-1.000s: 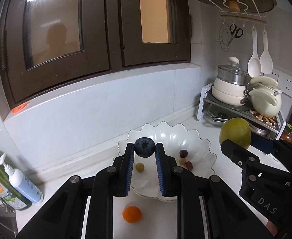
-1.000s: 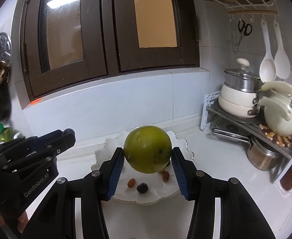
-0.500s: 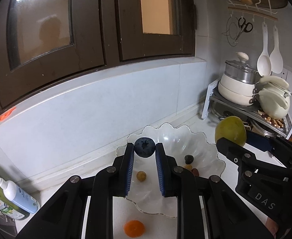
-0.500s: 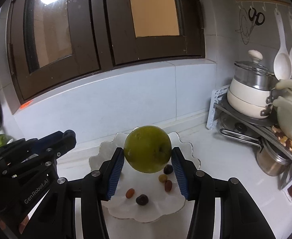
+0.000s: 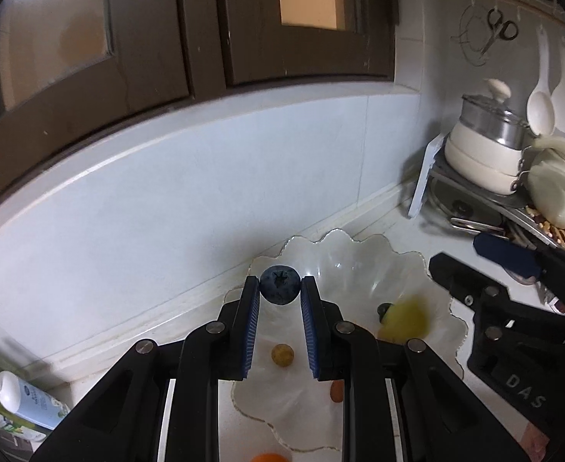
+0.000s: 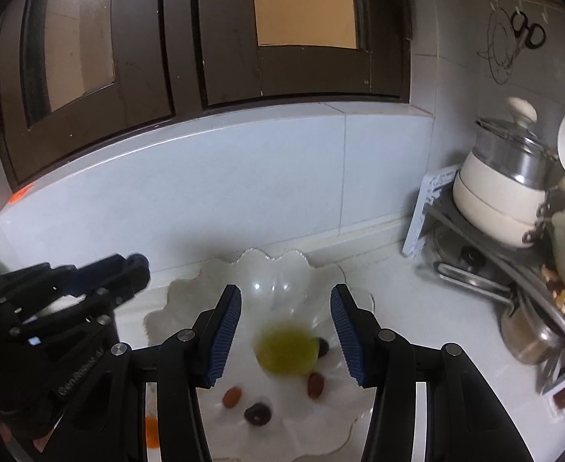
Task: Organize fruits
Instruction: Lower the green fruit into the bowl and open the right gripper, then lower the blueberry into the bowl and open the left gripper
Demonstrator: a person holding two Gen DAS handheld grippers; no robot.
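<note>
White kitchen desk (image 6: 417, 308). Green fruit (image 6: 286, 350), gripped a second ago, now blurred in bowl (image 6: 190, 300), at 6 o'clock below released right tongs (image 6: 285, 333). Left tongs (image 5: 280, 321) clench blueberry (image 5: 280, 284); it goes next.

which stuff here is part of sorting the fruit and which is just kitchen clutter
Part of the job: blueberry in the left gripper; green fruit, blurred, in the bowl under the open right gripper; small fruits in the bowl; orange on the counter.

Just lying about: pot, spoons, scissors, bottle.
</note>
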